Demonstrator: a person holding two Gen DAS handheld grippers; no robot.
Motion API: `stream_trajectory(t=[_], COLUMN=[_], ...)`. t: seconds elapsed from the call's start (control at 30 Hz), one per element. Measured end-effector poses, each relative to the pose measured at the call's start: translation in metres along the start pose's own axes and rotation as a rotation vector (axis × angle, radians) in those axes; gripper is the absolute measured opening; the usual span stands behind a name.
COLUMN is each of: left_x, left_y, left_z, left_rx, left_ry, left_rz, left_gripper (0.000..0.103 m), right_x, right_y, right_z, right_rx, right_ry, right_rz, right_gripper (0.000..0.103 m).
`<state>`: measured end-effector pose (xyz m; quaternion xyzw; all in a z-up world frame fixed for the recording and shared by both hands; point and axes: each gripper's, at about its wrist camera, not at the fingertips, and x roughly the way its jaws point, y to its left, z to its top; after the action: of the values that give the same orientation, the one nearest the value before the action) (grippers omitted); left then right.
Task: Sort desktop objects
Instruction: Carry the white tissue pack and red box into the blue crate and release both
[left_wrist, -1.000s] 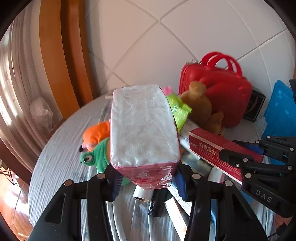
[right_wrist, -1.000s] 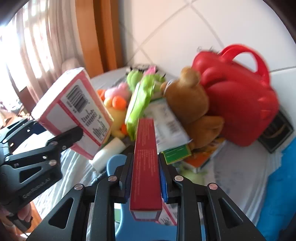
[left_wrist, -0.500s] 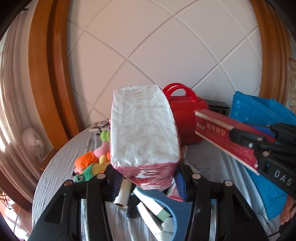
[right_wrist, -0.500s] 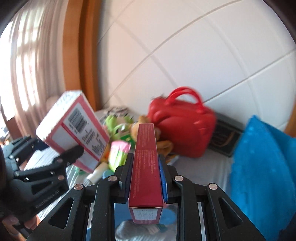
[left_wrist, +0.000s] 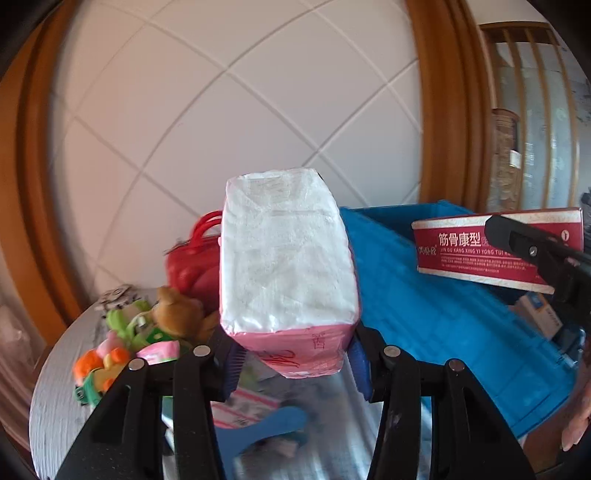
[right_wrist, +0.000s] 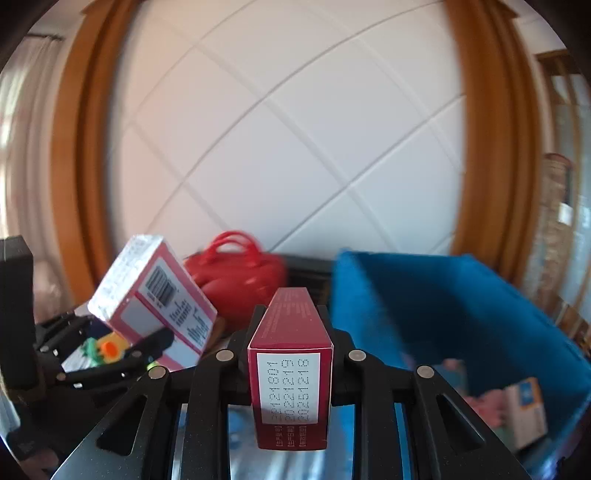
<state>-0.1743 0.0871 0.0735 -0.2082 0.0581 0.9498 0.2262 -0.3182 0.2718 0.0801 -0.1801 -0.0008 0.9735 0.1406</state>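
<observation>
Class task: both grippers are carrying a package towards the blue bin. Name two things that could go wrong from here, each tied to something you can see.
1. The left gripper clamps the tissue pack only at its near end; the soft pack juts far forward and might sag or slip.
2. The right gripper carries the long red box close beside that pack, so the two could collide over the blue bin.

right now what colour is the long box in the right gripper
Dark red, with a white printed label on its near end; the long box shows best in the right wrist view.
</observation>
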Motion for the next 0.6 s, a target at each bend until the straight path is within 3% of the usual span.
stream_trajectory(t=[0.17, 0.37, 0.6], left_x=[0.000, -0.007, 0.007], left_y=[-0.060, -0.132, -0.222], left_z=[0.021, 0.040, 0.049], left_rx=[0.040, 0.081, 0.141], left_ry=[-0.037, -0.078, 0.000], left_rz=[-0.084, -0.156, -0.232], left_gripper=[0.047, 0.047, 0.047], right_x=[-0.037, -0.060, -0.063], right_y=[-0.067, -0.145, -0.218], right_z=[0.002, -0.009, -0.021], right_rx=[0.057, 0.101, 0.102], right_ry=[-0.049, -0.045, 0.007], right_rz=[-0.121, -0.239, -0.295], right_gripper=[0.024, 0.024, 0.024])
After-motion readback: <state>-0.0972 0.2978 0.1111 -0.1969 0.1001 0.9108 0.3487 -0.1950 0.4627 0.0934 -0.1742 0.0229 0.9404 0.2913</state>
